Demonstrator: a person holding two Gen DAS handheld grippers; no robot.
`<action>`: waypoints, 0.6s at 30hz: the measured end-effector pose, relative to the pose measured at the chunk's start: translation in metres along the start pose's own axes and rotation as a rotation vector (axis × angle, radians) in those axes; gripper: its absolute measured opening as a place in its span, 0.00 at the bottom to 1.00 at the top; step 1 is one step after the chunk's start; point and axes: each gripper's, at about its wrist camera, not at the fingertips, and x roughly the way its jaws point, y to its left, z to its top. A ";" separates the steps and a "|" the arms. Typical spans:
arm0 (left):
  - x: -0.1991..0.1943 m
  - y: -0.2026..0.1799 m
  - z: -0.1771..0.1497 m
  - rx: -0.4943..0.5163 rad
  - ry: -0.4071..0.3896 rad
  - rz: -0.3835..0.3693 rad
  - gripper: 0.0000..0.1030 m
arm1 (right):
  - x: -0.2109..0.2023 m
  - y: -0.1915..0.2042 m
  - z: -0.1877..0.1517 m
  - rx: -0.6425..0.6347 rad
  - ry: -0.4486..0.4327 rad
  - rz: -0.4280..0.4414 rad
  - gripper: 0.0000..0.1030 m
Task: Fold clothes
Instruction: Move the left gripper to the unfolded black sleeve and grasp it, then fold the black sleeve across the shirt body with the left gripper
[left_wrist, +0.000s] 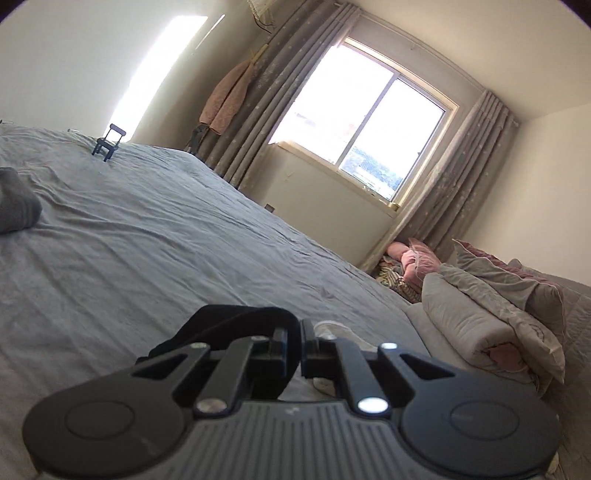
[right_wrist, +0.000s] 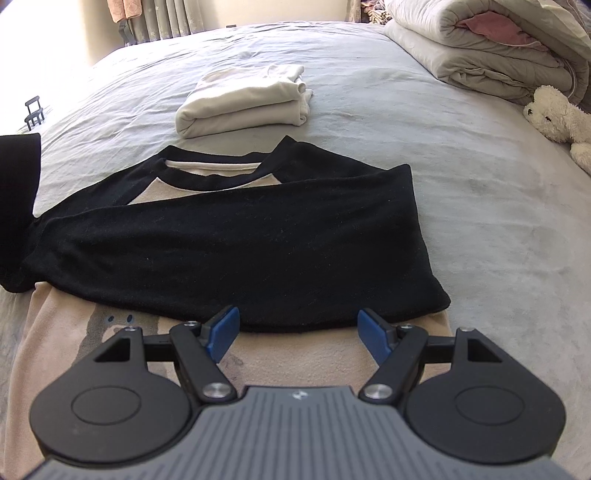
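Spread right hand-held gripper (right_wrist: 297, 334) just above black-sleeved shirt (right_wrist: 236, 243); left pinching its sleeve (left_wrist: 229, 321).

Wrist views, low over shared bed (right_wrist: 461, 192)

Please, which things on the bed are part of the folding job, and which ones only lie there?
Part of the job:
- raglan shirt
- its black sleeve, held in the left tongs
- folded white garment
- right tongs, open

Only lying there:
- rolled quilt
- plush toy
- small black stand
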 end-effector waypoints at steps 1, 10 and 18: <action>0.002 -0.006 -0.004 0.016 0.020 -0.032 0.06 | -0.001 -0.001 0.001 0.008 -0.002 0.002 0.72; 0.023 -0.041 -0.052 0.148 0.232 -0.241 0.06 | -0.002 -0.007 0.003 0.048 -0.005 0.010 0.72; 0.043 -0.045 -0.097 0.192 0.449 -0.315 0.06 | 0.000 -0.008 0.003 0.053 -0.004 0.006 0.72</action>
